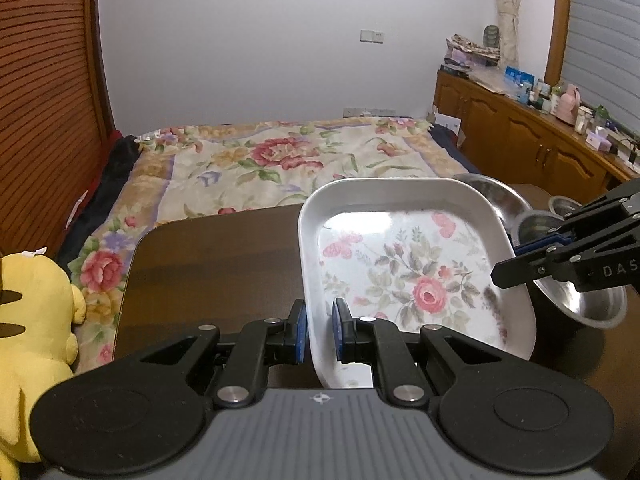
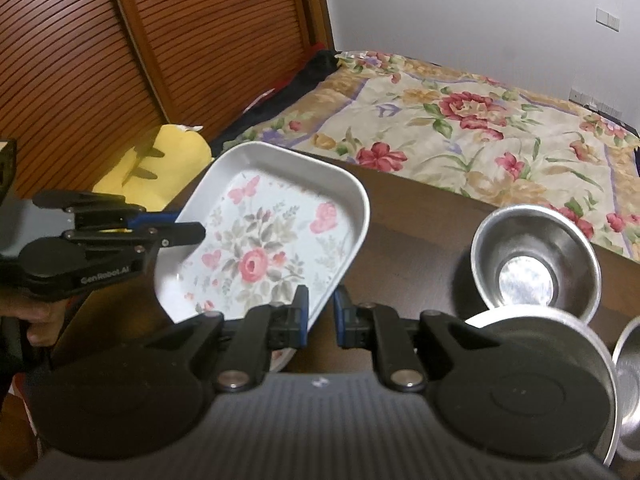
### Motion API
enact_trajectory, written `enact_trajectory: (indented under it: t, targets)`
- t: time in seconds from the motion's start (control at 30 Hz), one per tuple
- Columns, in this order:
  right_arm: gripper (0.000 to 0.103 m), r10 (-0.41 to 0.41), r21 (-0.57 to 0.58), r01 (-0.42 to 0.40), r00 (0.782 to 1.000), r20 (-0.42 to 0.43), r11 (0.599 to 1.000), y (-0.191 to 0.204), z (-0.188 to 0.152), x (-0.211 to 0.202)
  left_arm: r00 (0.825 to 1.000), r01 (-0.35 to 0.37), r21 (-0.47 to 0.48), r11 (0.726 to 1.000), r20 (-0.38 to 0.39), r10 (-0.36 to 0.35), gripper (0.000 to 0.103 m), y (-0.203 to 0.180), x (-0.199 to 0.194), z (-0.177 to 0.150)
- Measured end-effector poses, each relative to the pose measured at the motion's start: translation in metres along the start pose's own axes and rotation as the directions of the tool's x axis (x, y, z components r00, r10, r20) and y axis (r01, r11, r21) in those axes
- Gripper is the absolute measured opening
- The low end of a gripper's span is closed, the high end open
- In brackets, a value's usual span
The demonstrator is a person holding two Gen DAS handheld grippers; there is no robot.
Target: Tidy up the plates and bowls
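A white rectangular plate with a pink rose print (image 1: 412, 276) is held tilted above the dark wooden table (image 1: 216, 264). My left gripper (image 1: 320, 330) is shut on its near rim. My right gripper (image 2: 320, 312) is shut on the opposite rim of the same plate (image 2: 272, 248); it also shows in the left wrist view (image 1: 520, 260). Steel bowls (image 2: 536, 260) stand on the table to the right, one upright, others partly hidden behind my right gripper's body (image 2: 628, 380). Steel bowls also show behind the plate in the left wrist view (image 1: 580, 300).
A bed with a floral cover (image 1: 280, 160) lies beyond the table's far edge. A yellow plush toy (image 1: 28, 332) sits left of the table. Wooden cabinets with small items (image 1: 540, 136) line the right wall. A slatted wooden door (image 2: 120, 60) stands at left.
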State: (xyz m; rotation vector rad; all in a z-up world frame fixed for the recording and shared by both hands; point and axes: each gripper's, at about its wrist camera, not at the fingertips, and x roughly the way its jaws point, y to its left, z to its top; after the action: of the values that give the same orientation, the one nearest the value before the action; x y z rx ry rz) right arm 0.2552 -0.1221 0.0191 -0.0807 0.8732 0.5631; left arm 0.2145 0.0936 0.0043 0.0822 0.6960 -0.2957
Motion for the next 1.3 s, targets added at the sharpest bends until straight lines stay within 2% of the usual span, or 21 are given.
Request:
enact_trajectory:
  t: [0.7,1.3]
  targets:
    - [0.015,0.007,0.001,-0.007,1.000,0.014,1.000,0.032,-0.051,-0.032,1.000,0.008,0.041,0.999,0.008,-0.009,0.015,-0.028,-0.057,-0.042]
    - [0.015,0.045,0.045,-0.046,0.999,0.008,0.998,0.038,-0.092,-0.038,0.999,0.037,-0.016,0.999,-0.035,-0.037,0.015,-0.043,-0.072,-0.092]
